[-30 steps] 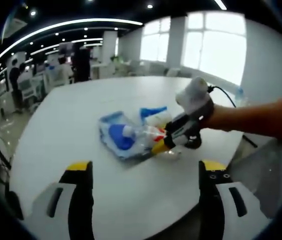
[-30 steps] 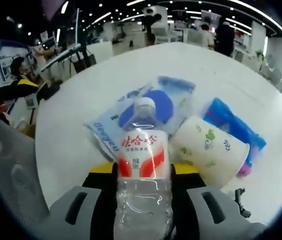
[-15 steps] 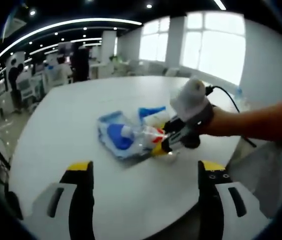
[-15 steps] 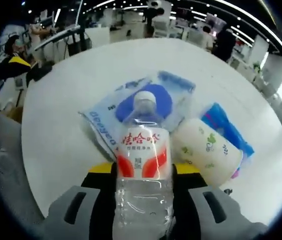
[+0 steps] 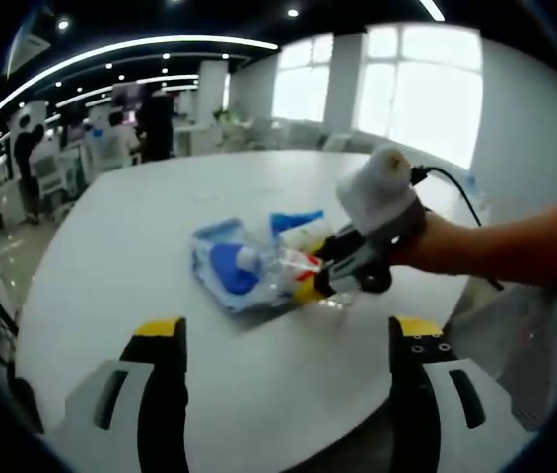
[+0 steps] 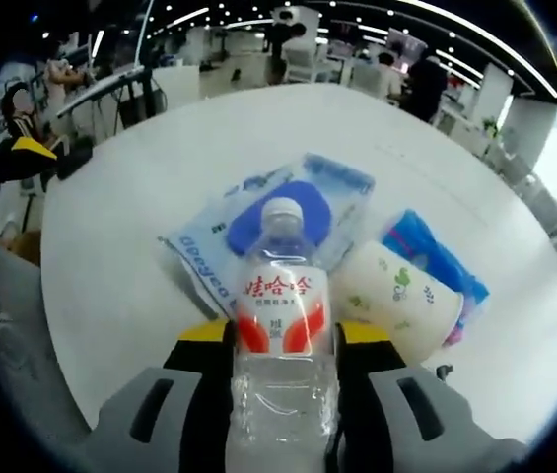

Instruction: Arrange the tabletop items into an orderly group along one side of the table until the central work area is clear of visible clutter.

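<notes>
A clear water bottle (image 6: 280,340) with a white cap and red-and-white label lies between the jaws of my right gripper (image 6: 280,345), which is shut on it. Under and beyond it lies a blue-and-white plastic packet (image 6: 268,222). A white paper roll (image 6: 396,301) with green prints lies to its right, and a blue packet (image 6: 436,261) past that. In the left gripper view, my left gripper (image 5: 276,340) stands open over the near table, well short of the pile. There the right gripper (image 5: 342,276) holds the bottle (image 5: 283,264) on the blue-and-white packet (image 5: 227,274).
The round white table (image 5: 140,227) has bare surface to the left and near side of the pile. A black cable (image 5: 455,197) trails from the right gripper. A person's arm (image 5: 505,241) reaches in from the right. Desks and people stand beyond the table.
The right gripper has lifted and drawn back slightly with the bottle, so the pile looks smaller beneath it. The left gripper has stayed put.
</notes>
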